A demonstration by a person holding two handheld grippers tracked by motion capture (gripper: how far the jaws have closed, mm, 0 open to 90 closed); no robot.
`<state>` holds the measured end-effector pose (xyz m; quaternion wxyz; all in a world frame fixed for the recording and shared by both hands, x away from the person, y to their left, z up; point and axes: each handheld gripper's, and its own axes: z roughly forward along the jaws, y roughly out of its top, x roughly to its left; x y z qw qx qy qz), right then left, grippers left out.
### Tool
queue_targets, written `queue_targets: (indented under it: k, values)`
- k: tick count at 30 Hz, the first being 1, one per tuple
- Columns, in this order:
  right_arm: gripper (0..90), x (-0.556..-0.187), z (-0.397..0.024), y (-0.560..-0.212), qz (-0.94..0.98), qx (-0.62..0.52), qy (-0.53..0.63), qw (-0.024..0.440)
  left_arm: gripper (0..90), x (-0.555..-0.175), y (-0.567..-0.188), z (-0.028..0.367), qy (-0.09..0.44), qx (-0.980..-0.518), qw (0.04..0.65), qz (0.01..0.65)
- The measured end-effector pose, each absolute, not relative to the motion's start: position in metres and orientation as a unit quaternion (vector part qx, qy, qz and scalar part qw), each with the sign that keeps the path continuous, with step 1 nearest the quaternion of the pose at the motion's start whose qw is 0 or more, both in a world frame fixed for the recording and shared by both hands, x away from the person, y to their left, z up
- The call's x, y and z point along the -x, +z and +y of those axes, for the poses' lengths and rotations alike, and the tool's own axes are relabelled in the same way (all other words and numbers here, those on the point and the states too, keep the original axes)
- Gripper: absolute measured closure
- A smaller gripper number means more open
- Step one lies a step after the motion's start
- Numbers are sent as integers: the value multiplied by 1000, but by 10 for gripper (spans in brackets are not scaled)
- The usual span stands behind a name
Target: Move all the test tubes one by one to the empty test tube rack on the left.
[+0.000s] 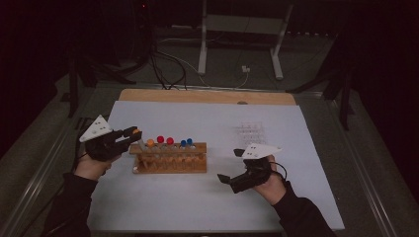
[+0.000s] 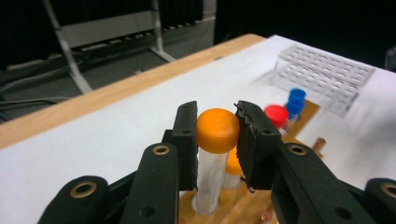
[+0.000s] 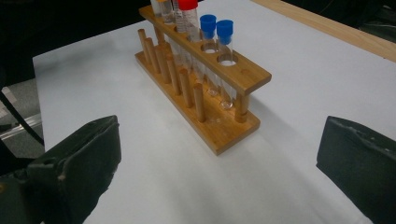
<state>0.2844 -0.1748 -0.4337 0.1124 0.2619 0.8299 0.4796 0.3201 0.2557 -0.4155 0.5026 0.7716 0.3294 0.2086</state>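
Wooden rack [image 1: 170, 157] blocks table centre; white sheet [image 1: 276, 207] open around.

i see the bench [image 1: 148, 212] under a white sheet, a strip of bare wood along its far edge. a wooden tube rack [image 1: 170, 158] stands left of centre; a clear plastic rack [image 1: 249, 131] lies farther back, well apart.

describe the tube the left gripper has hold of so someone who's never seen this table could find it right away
On the white sheet covering the table stands a wooden rack of capped tubes. At its left end, the left gripper is shut on the orange-capped tube. Another orange cap sits right beside it, but this tube alone has black jaws clamping its cap; the others are red and blue.
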Motion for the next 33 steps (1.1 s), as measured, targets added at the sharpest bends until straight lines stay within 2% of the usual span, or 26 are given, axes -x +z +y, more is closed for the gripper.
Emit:
queue_targets:
  k: [13,18,23,25,27,33]
  values:
    - [1,-284,-174,-434,833,-256,479,110,712,-328,-444,249,194,-803,459,326]
    - [1,-284,-175,-433,832,-257,479,110,689,-327,-445,250,185,-805,466,319]
    - [1,-284,-175,-432,832,-256,479,111,425,-319,-436,248,179,-804,472,315]
    - [1,-284,-175,-432,832,-257,479,111,364,-314,-433,246,170,-801,483,310]
    - [1,-284,-175,-432,831,-257,480,112,243,-310,-430,243,158,-803,487,306]
    - [1,-284,-176,-433,831,-259,480,113,87,-295,-426,232,124,-809,495,290]
